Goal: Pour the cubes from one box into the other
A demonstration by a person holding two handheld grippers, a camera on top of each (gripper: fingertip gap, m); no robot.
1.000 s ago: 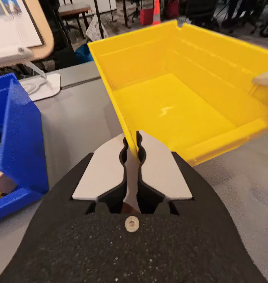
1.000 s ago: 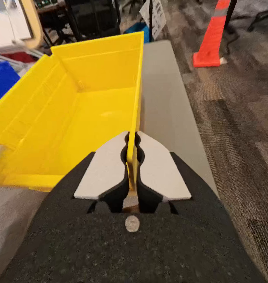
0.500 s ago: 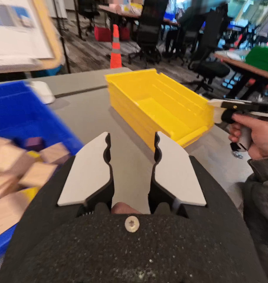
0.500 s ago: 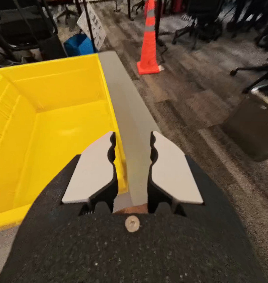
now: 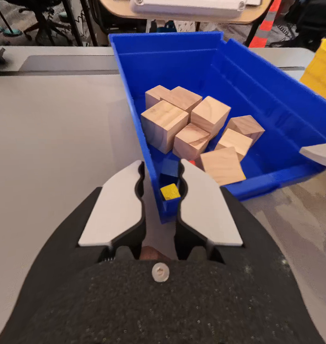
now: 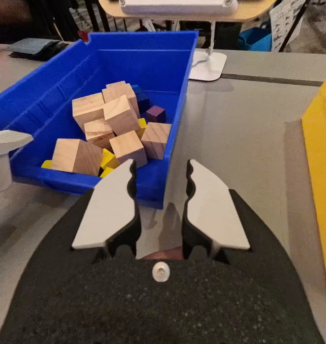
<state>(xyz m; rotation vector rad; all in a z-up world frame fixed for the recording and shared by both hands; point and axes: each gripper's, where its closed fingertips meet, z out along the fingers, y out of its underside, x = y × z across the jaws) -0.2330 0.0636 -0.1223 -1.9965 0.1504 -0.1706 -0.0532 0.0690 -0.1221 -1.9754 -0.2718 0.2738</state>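
A: In the left wrist view, the left gripper [image 5: 161, 176] has its fingers spread, one on each side of the near left corner wall of the blue box [image 5: 177, 61]; they are not yet pinching it; the wooden cubes [image 5: 192, 128] lie piled in the near half, with a small yellow cube [image 5: 170, 192] in the corner between the fingers.

B: And the other box?

A: Only an edge of the yellow box [image 5: 320, 74] shows at the far right; both boxes stand on the grey table [image 5: 56, 139].

B: What do you see in the right wrist view?

A: The right gripper [image 6: 160, 172] is spread too, around the near right corner of the blue box, not touching as far as I can tell; small yellow and purple cubes hide among the wooden ones; the yellow box is at the right edge.

B: What could go wrong?

A: I think a thin wall held only at the corners may slip when the box tips, because the load sits to one side; the inner finger may also press on the yellow cube instead of the wall.

B: And the room?

A: The table is smooth and matt, with a white stand base [image 6: 206, 67] on it; behind are chairs and an orange cone.
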